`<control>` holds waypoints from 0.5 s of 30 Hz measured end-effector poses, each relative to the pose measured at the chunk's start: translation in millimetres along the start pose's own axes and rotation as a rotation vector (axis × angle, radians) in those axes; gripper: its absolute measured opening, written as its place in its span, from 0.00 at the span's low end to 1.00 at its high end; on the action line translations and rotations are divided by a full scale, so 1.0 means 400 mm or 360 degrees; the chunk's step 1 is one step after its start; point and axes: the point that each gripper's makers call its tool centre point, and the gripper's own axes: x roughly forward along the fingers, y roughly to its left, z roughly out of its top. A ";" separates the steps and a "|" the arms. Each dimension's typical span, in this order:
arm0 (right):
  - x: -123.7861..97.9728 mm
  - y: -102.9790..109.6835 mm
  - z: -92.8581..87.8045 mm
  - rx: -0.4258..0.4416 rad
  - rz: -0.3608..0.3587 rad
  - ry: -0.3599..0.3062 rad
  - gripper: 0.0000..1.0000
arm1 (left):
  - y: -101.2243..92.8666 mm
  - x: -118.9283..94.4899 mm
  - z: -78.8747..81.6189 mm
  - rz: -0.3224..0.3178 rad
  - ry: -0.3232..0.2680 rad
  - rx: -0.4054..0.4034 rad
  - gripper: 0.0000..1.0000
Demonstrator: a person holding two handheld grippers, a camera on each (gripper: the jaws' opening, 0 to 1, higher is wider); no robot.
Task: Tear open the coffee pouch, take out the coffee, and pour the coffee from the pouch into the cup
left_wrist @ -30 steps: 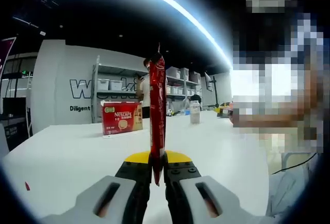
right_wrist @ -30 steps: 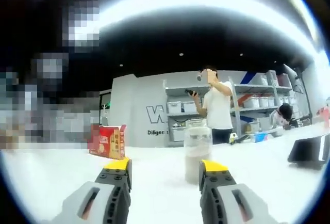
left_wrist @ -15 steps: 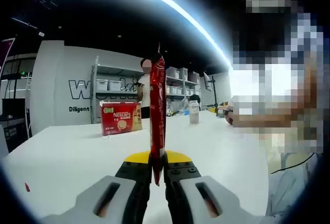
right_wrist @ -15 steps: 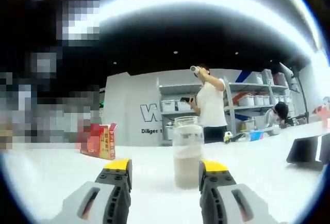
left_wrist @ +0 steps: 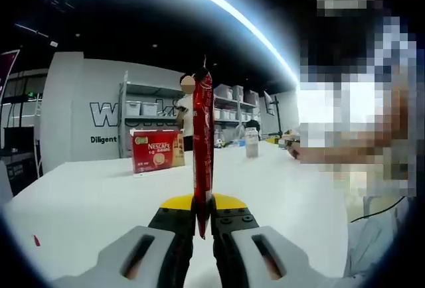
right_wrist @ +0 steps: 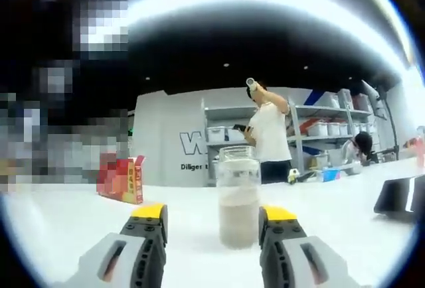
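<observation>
A: Left gripper view first. Which way is the coffee pouch [left_wrist: 202, 148] pointing?

B: Straight up in the view. The red stick pouch stands with its long axis vertical, its top end with a thin torn-looking tip above the far shelving [left_wrist: 143, 112], its bottom end pinched low in the left gripper [left_wrist: 202, 218].

A: And the jaws?

B: Clenched on the pouch's lower end, yellow-tipped pads pressed flat against both sides. The pouch rises from the middle of the gripper, over the white table [left_wrist: 86, 198].

A: What lies beyond it?

B: A red Nescafé box [left_wrist: 157, 150] stands on the table, left of the pouch and well behind it. A small clear cup [left_wrist: 251, 143] sits far off to the right of the pouch.

A: Now the right gripper view.

B: The cup [right_wrist: 238, 196], a tall clear one, stands upright on the table [right_wrist: 372, 241], long axis vertical, with a pale brown fill in its lower half.

A: And that gripper?

B: The right gripper [right_wrist: 212, 225] is spread wide and holds nothing. The cup stands centred between the two yellow-tipped jaws, somewhat beyond them; whether either touches it I cannot tell.

A: Anything behind?

B: The red box [right_wrist: 121, 178] at left, a dark object [right_wrist: 400, 196] at the right edge, and a person in a white shirt [right_wrist: 269, 135] by the shelves with one arm raised
</observation>
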 end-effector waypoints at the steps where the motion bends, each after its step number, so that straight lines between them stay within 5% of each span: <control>1: 0.003 0.002 -0.001 0.0009 0.0010 0.0002 0.58 | -0.001 -0.001 0.001 0.0000 -0.0002 -0.0001 0.11; 15: 0.047 -0.019 -0.019 -0.0028 0.0016 0.0039 0.61 | 0.009 0.004 0.004 0.0022 -0.0002 -0.0023 0.11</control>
